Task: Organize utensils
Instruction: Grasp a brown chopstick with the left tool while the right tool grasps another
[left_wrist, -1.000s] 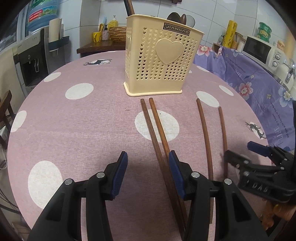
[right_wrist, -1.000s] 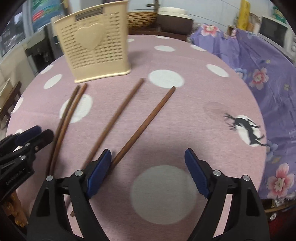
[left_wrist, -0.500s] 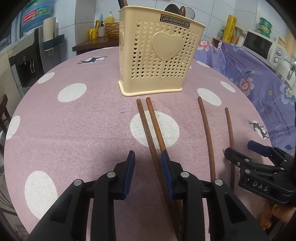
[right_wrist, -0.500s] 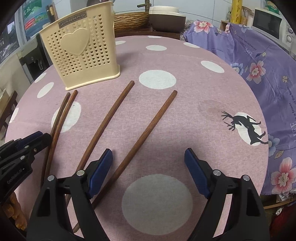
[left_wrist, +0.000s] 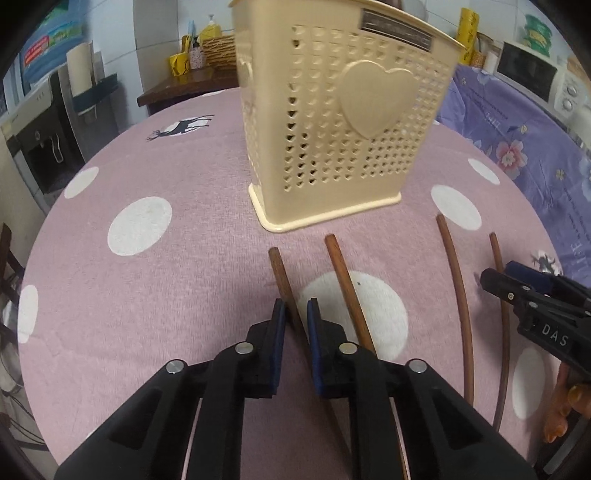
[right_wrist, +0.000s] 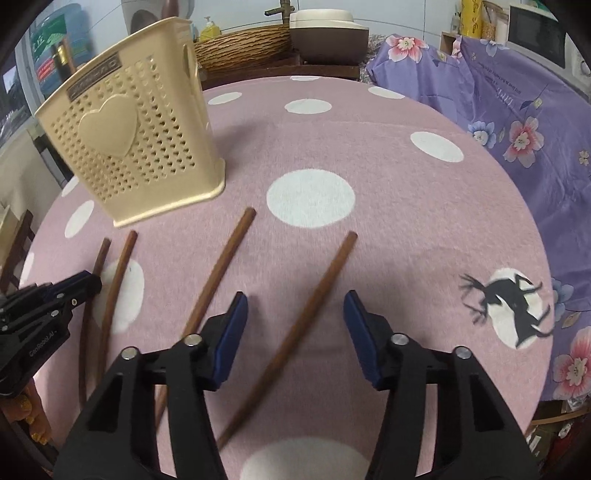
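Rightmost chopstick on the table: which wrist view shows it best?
The right wrist view: the rightmost chopstick runs unobstructed between the closing right gripper jaws, not yet pressed. In the left wrist view it lies thin at the frame's edge, partly behind that gripper.

Even, soft indoor light, no glare. Heavy fisheye bending with black vignette corners. Utensil basket (left_wrist: 343, 122) motion-blurred in both views; faint shadows on the tablecloth (right_wrist: 406, 229) under the chopsticks (right_wrist: 295, 321).
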